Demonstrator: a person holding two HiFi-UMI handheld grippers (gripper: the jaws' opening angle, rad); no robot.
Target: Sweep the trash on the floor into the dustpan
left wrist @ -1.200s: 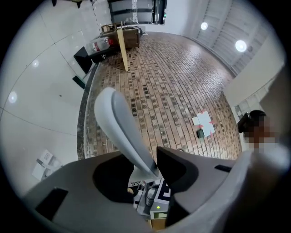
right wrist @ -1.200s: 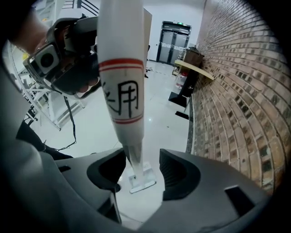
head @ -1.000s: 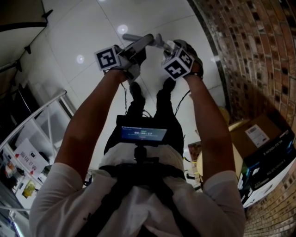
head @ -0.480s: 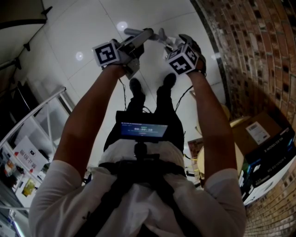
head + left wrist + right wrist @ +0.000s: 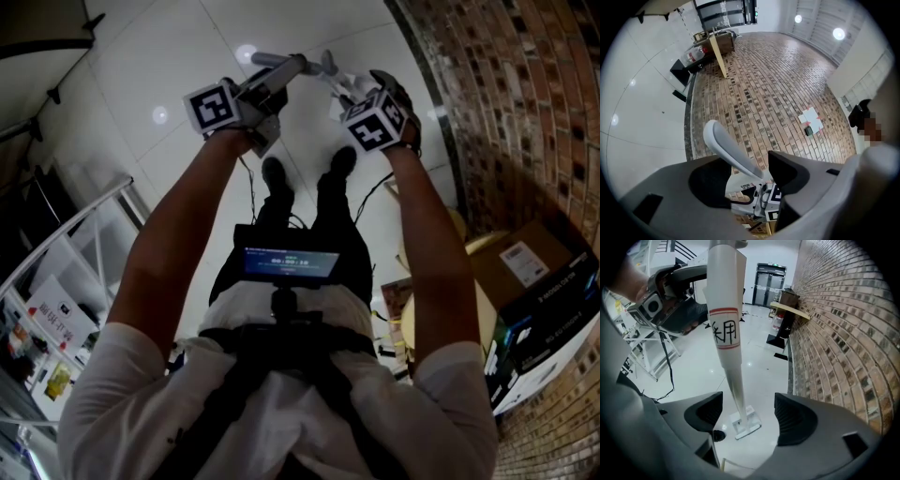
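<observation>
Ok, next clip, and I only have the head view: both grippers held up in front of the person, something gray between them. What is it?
Observer: A white pole with a red band. The right gripper view shows it running down to a flat white head on the floor.
Operator: Which gripper has it?
Observer: The left gripper. In its own view the jaws are closed on the pole's gray upper end.
Operator: And the right one?
Observer: The right gripper is open. The pole shows between its jaws and touches neither.
</observation>
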